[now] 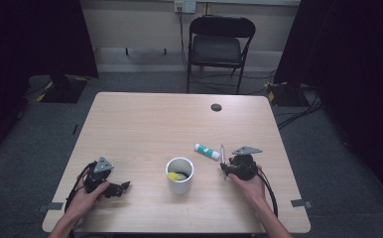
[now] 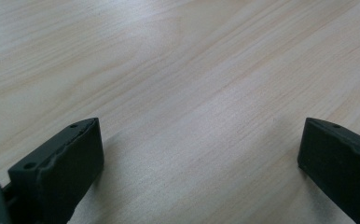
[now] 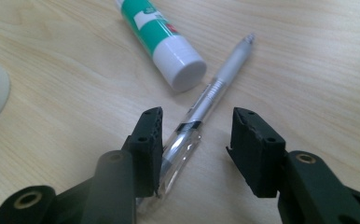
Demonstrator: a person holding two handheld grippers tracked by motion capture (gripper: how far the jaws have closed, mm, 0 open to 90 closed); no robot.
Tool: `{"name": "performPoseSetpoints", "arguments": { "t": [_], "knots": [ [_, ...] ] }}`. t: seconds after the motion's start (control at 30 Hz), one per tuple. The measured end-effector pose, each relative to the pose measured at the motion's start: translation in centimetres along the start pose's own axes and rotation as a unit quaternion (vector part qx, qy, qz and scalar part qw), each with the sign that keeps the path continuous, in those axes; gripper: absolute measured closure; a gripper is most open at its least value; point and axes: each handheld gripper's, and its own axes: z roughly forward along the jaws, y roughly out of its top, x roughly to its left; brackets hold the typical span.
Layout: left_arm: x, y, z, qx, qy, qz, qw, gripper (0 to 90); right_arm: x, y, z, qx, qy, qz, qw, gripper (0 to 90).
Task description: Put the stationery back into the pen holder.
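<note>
a: looking at the table (image 1: 145, 119) first — sitting plain and mostly bare, probably to keep the small stuff easy to reach. black chair (image 1: 218, 44) parked behind the far edge, well out of the way.

b: then the white cup (image 1: 180, 174), standing upright near the front middle, already holding something yellow (image 1: 175, 175). guessing at a collecting spot, hence sitting between both hands.

a: moving on to the left gripper (image 2: 201, 149) — resting low at the front left corner, jaws spread wide, gripping nothing, just bare wood between them. apparently waiting off to the side so as not to crowd the cup.

b: right gripper (image 3: 197, 140) doing the work. jaws partly open, straddling the pen (image 3: 201, 116), one jaw touching or nearly touching the barrel, the other standing clear. not clamping yet, nothing held.

a: pen lying flat on the table just right of the cup, clear end under the jaws, tip pointing away. coming in at the back end likely to leave the long body free for dropping into the cup.

b: glue stick (image 3: 162, 39) lying just beside the pen, cap almost touching the barrel. risking a nudge there if closing crooked. probably next in line.
</note>
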Motion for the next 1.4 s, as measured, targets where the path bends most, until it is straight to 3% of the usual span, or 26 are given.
{"name": "performPoseSetpoints", "arguments": {
  "t": [0.4, 0.63, 0.97, 1.2, 1.4],
  "knots": [
    [0.0, 0.0, 0.0, -0.001, -0.001, -0.001, 1.0000, 0.0, -1.1, -0.4, -0.1, 0.001, -0.024, 0.012, 0.9996, 62.1],
    [0.0, 0.1, 0.1, -0.002, -0.001, -0.002, 1.0000, 0.0, -2.2, -0.7, -0.4, 0.000, -0.047, 0.028, 0.9985, 73.1],
    [0.1, 0.2, 0.2, 0.000, -0.001, 0.000, 1.0000, 0.0, -2.7, -1.0, -0.9, 0.005, -0.047, 0.036, 0.9982, 74.8],
    [0.0, 0.1, 0.1, -0.001, 0.000, -0.001, 1.0000, 0.0, -2.1, -1.9, -2.2, 0.022, -0.041, 0.036, 0.9983, 76.8],
    [0.0, 0.1, 0.2, -0.002, 0.000, -0.001, 1.0000, 0.0, -2.3, -2.8, -3.4, 0.027, -0.039, 0.050, 0.9976, 76.9]
  ]
}}
